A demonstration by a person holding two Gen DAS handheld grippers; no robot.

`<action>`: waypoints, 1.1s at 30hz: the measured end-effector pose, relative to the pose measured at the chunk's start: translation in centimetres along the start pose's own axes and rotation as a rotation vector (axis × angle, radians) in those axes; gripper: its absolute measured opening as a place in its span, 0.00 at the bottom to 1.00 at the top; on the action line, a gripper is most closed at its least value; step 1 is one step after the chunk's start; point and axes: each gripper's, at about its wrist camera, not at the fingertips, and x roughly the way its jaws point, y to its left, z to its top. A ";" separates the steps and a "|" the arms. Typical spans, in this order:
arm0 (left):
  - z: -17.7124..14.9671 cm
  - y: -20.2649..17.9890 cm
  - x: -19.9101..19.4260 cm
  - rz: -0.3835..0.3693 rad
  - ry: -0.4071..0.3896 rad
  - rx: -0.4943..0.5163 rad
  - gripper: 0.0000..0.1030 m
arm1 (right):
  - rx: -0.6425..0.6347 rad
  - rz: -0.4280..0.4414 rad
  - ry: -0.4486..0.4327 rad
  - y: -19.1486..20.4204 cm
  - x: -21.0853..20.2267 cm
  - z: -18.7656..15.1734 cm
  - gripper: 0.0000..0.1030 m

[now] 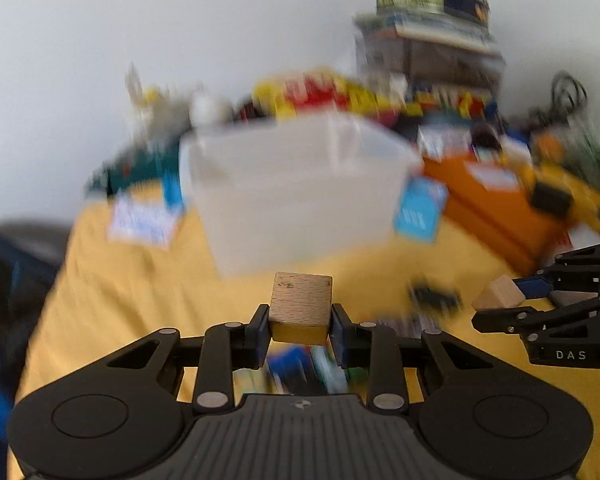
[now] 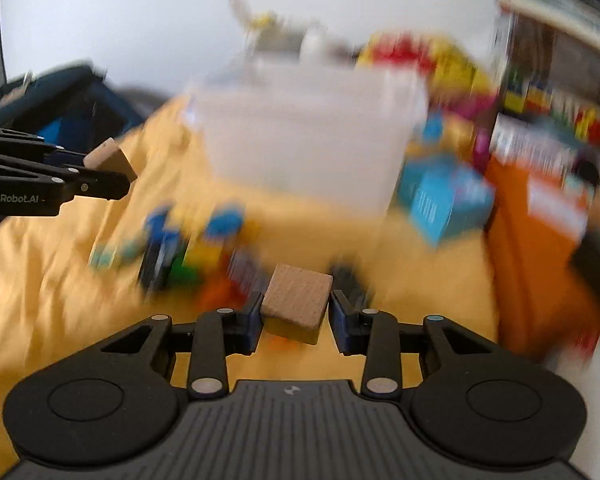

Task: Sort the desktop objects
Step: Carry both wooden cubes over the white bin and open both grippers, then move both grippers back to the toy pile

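Observation:
My left gripper (image 1: 300, 322) is shut on a wooden block (image 1: 301, 302) with a yellow front face and holds it above the yellow cloth (image 1: 112, 308). In the right wrist view the same gripper (image 2: 108, 176) comes in from the left with its block (image 2: 110, 160). My right gripper (image 2: 296, 318) is shut on a second wooden block (image 2: 298, 300), which sits tilted between the pads. From the left wrist view the right gripper (image 1: 514, 300) shows at the right edge with its block (image 1: 496, 298). A clear plastic bin (image 1: 300, 192) (image 2: 308, 132) stands just beyond both grippers.
Several small coloured toys (image 2: 196, 248) lie on the cloth in front of the bin. A blue box (image 2: 444, 196) and an orange box (image 2: 540, 240) sit to the right. Books with a tin on top (image 1: 432, 28) are piled at the back right. Both views are motion-blurred.

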 end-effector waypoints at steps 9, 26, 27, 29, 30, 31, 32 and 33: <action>11.6 1.5 7.5 0.059 -0.066 0.035 0.33 | 0.039 -0.108 -0.219 -2.9 5.2 12.2 0.38; -0.7 1.6 0.6 -0.077 0.068 0.002 0.40 | -0.060 0.004 -0.119 -0.5 -0.7 2.4 0.40; -2.0 1.2 0.5 -0.102 0.102 -0.015 0.40 | -0.088 0.012 -0.109 0.1 -0.9 1.8 0.40; -4.0 0.3 0.3 -0.121 0.145 -0.018 0.40 | -0.120 0.044 -0.081 1.3 -0.8 0.8 0.37; -4.8 -0.1 0.4 -0.123 0.161 -0.022 0.40 | -0.138 0.058 -0.060 1.8 -0.4 0.5 0.36; -5.6 -0.4 0.4 -0.129 0.181 -0.035 0.40 | -0.161 0.070 -0.042 2.4 0.1 0.2 0.35; -6.3 -0.6 0.5 -0.136 0.198 -0.057 0.40 | -0.187 0.079 -0.022 3.0 0.8 -0.1 0.35; -6.8 -0.7 0.5 -0.138 0.211 -0.078 0.40 | -0.204 0.084 -0.011 3.4 1.5 -0.3 0.35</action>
